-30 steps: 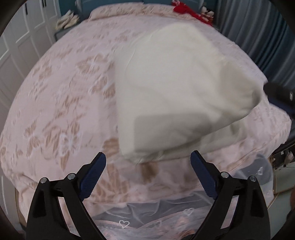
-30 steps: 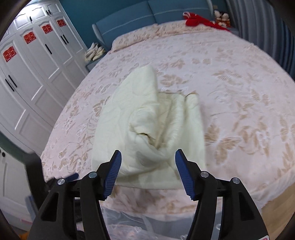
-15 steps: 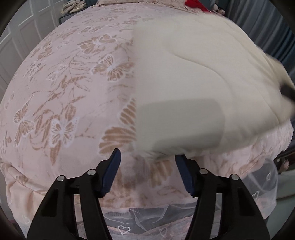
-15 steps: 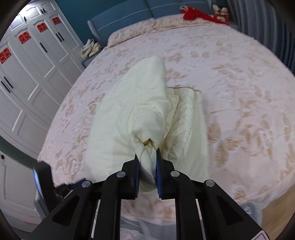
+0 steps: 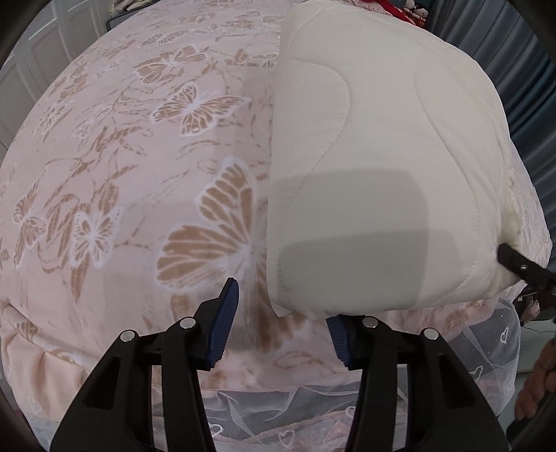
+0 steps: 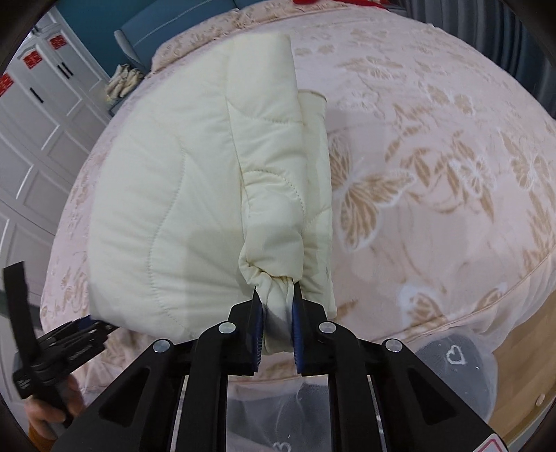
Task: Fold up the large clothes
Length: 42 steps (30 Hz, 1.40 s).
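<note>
A cream quilted padded garment (image 5: 382, 156) lies folded on the pink butterfly-print bed cover (image 5: 121, 156), near the bed's front edge. My left gripper (image 5: 281, 302) points steeply down at the garment's near left corner. Its jaws are closing with that corner between them; the cloth drapes over the right finger, and the left pad stands clear of it. My right gripper (image 6: 277, 295) is shut on the bunched right corner of the garment (image 6: 166, 194). Each gripper shows at the edge of the other's view: the right gripper (image 5: 521, 267), the left gripper (image 6: 69, 340).
A sheer lace skirt (image 5: 486, 347) hangs below the bed's edge. White wardrobes (image 6: 34, 139) stand at the left, a blue headboard (image 6: 149, 21) at the far end, grey curtains (image 6: 521, 27) at the right. A person's hand (image 6: 45, 417) holds the left gripper's handle.
Both grippers have sunk towards the bed. The right jaws went from open to shut on the bunched corner. The left jaws have narrowed around the near left corner.
</note>
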Tool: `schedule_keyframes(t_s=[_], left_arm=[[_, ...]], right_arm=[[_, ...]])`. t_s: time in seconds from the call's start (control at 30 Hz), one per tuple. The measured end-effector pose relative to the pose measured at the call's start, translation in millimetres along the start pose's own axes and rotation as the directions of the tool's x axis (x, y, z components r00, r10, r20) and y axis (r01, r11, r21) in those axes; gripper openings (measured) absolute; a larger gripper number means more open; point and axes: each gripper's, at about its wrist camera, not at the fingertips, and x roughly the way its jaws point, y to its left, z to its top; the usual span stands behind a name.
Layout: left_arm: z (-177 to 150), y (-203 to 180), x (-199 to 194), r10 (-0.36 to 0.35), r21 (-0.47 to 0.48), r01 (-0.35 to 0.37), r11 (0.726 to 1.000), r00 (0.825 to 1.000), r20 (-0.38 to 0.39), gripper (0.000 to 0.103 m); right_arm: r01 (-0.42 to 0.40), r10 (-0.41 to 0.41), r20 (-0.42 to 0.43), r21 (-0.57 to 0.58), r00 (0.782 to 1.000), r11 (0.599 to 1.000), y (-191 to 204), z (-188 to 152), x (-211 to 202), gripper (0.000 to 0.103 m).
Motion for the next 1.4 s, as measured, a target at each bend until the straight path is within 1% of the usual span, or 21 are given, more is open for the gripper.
schedule_keyframes(t_s=[0.13,0.3,0.4,0.47,0.53,0.6,0.63,0.7,0.73,0.77,0.83,0.93,1.0,1.03,1.1,1.2,1.23,1.3,1.33,1.4], left_arm=[[-2,-2,-8,-0.015,0.008,0.015,1.000,1.000,0.009,0.047],[-4,-2,-32,-0.041,0.015,0.041,0.999,0.998,0.047,0.047],[-3,2,-43,-0.049,0.004,0.049,0.999,0.997,0.060,0.047],[-2,5,-54,-0.047,-0.006,0.048,0.999,0.996,0.080,0.047],[-2,10,-71,-0.031,-0.011,0.032,0.999,0.990,0.135,0.047],[6,14,-91,-0.004,-0.008,0.006,1.000,0.980,0.199,0.047],[13,17,-96,-0.007,-0.008,0.009,1.000,0.977,0.213,0.047],[33,12,-102,-0.041,0.005,0.041,0.999,0.975,0.217,0.047],[39,8,-102,-0.047,0.014,0.045,0.999,0.974,0.223,0.047],[46,2,-102,-0.048,0.030,0.043,0.999,0.971,0.232,0.047],[62,-15,-96,-0.055,0.073,0.039,0.997,0.971,0.232,0.047],[80,-37,-72,-0.063,0.105,0.043,0.993,0.980,0.189,0.047],[89,-49,-56,-0.065,0.106,0.050,0.993,0.987,0.149,0.047],[93,-51,-50,-0.070,0.100,0.056,0.993,0.988,0.135,0.047],[93,-56,-43,-0.053,0.088,0.042,0.995,0.991,0.121,0.048],[96,-61,-39,-0.011,0.070,0.002,0.998,0.992,0.128,0.056],[98,-63,-38,0.003,0.064,-0.011,0.998,0.992,0.127,0.061],[100,-63,-37,0.030,0.060,-0.038,0.998,0.991,0.129,0.065],[100,-63,-35,0.043,0.062,-0.051,0.997,0.991,0.128,0.067],[100,-61,-30,0.050,0.061,-0.057,0.996,0.992,0.119,0.068]], right_arm=[[0.019,-0.019,-0.017,0.004,1.000,1.000,-8,-2,20,0.011],[0.002,-0.002,-0.025,0.022,1.000,1.000,-16,-2,31,0.011],[-0.004,0.005,-0.027,0.025,1.000,1.000,-18,0,34,0.010],[-0.022,0.023,-0.028,0.035,0.999,0.999,-20,0,31,0.011],[-0.054,0.056,-0.029,0.057,0.998,0.997,-24,1,28,0.013],[-0.085,0.088,-0.036,0.076,0.995,0.993,-29,2,26,0.015],[-0.098,0.102,-0.038,0.088,0.994,0.991,-30,2,23,0.016],[-0.118,0.122,-0.031,0.120,0.992,0.986,-31,3,15,0.019],[-0.122,0.127,-0.028,0.129,0.992,0.984,-31,3,10,0.021],[-0.122,0.125,-0.017,0.135,0.992,0.983,-29,4,1,0.026],[-0.098,0.097,0.018,0.126,0.995,0.987,-23,6,-22,0.037],[-0.074,0.068,0.064,0.105,0.996,0.992,-14,12,-51,0.038],[-0.051,0.042,0.089,0.103,0.995,0.993,-8,21,-66,0.044],[-0.044,0.034,0.094,0.102,0.995,0.994,-7,22,-69,0.050],[-0.020,0.011,0.105,0.090,0.994,0.996,1,33,-73,0.052],[0.051,-0.057,0.102,0.060,0.993,0.997,8,51,-63,0.058],[0.074,-0.079,0.094,0.056,0.992,0.996,11,57,-55,0.062],[0.111,-0.114,0.060,0.056,0.992,0.992,15,68,-36,0.062],[0.121,-0.124,0.046,0.053,0.991,0.991,16,68,-29,0.063],[0.151,-0.152,0.010,0.032,0.988,0.988,21,71,-11,0.063]])
